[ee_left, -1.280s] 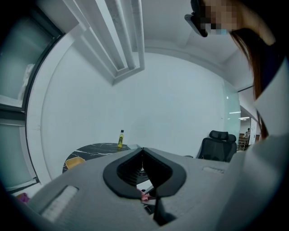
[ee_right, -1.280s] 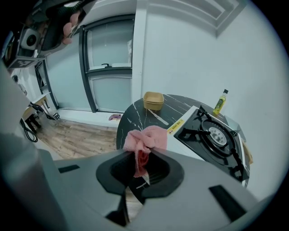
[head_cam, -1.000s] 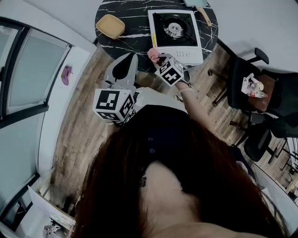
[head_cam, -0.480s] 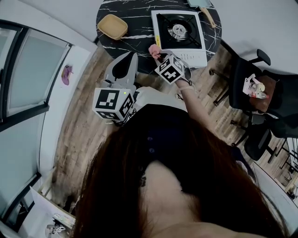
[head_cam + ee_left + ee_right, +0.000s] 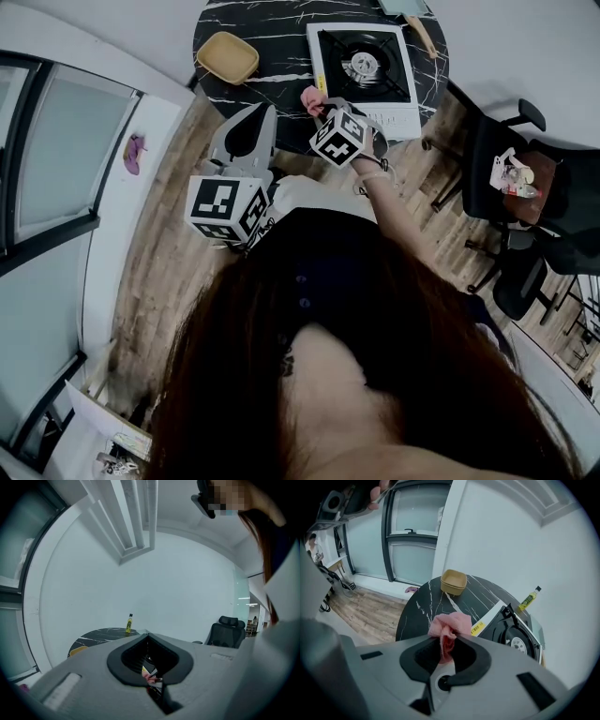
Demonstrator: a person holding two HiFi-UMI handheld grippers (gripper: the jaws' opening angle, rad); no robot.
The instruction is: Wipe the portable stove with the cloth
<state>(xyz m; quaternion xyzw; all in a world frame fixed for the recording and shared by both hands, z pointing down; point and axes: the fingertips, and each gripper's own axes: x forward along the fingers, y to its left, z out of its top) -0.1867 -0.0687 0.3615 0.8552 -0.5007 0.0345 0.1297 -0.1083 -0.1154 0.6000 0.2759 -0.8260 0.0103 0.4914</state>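
Holding a pink cloth [image 5: 450,623], the right claw [image 5: 449,637] has its two jaws squeezed tight on the middle of it. The cloth is all bunched up. Its puffy end sticks out past the tips and points out over the table [image 5: 417,616]. From the head view, the right claw [image 5: 322,107] and the cloth [image 5: 310,97] are at the near edge of the round black table [image 5: 272,37], just beside the near left corner of the portable stove [image 5: 364,64]. I cannot tell if the cloth touches the table. The stove sits flat on the right side of the table. Its long side runs from the near edge toward the far edge, a little bit crooked. The white end points at the person and the black end with the round burner points away. In the right gripper view the stove [image 5: 511,634] has a yellow sticker on the side next to the cloth. The left claw [image 5: 148,635] is held low, back from the table, and its jaws meet at the tips with nothing in them. From the head view the left claw [image 5: 266,112] points at the near edge of the table. A yellow bowl [image 5: 228,56] sits by the left edge. A small yellow bottle [image 5: 529,598] stands near the far edge. A black chair [image 5: 497,150] is on the floor to the right of the table.
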